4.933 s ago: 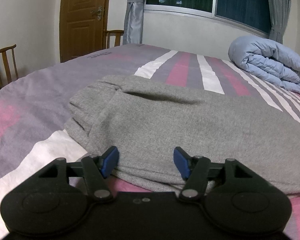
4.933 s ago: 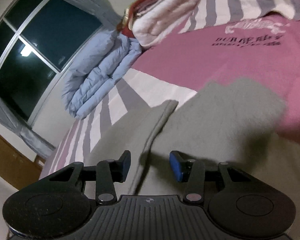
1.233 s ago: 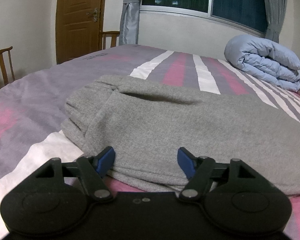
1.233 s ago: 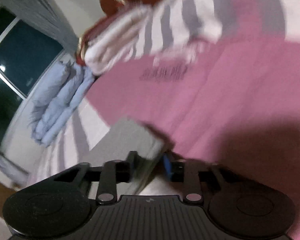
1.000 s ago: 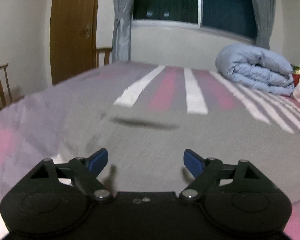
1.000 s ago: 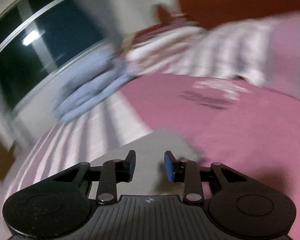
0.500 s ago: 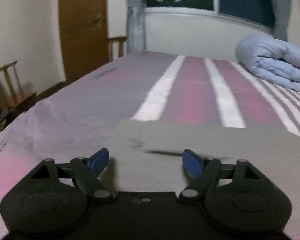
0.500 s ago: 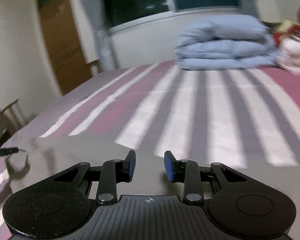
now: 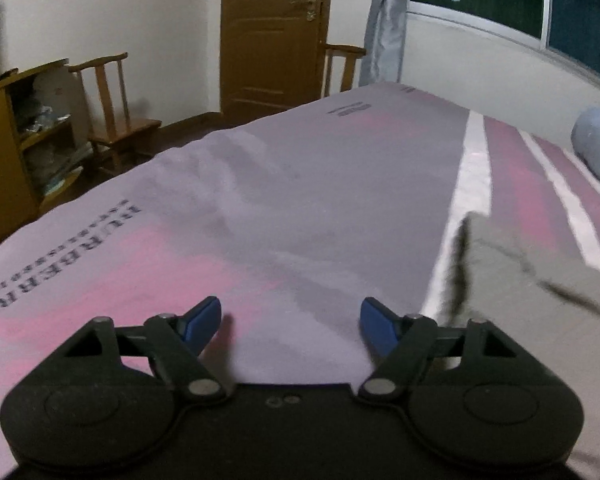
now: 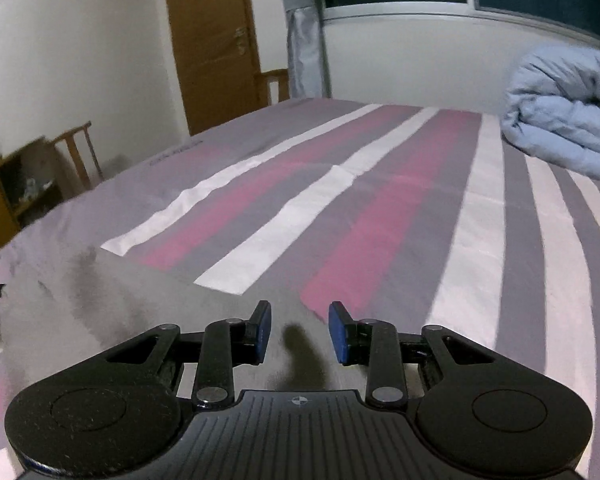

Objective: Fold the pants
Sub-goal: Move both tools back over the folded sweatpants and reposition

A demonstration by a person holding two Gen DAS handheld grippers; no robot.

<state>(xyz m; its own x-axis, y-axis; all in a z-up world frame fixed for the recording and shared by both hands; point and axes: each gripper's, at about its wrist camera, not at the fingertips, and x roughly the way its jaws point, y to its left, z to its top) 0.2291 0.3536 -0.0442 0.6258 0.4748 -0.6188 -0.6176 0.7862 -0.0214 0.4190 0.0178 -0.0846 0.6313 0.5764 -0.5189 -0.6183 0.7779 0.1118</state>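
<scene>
The grey pants (image 9: 540, 300) lie on the striped bed, at the right in the left wrist view. My left gripper (image 9: 290, 320) is wide open and empty, over bare bedsheet just left of the pants' edge. In the right wrist view the grey pants (image 10: 120, 304) spread under and left of my right gripper (image 10: 298, 332). Its blue pads stand a small gap apart with nothing between them; it hovers over the pants' far edge.
The bed sheet (image 10: 380, 200) has pink, grey and white stripes. A folded blue quilt (image 10: 560, 120) lies at the far right. Wooden chairs (image 9: 112, 112), a shelf unit (image 9: 16, 152) and a door (image 9: 272, 36) stand beyond the bed's left edge.
My left gripper has swung left off the pants and now faces the bed's left side. My right gripper has stayed over the pants with the same narrow gap.
</scene>
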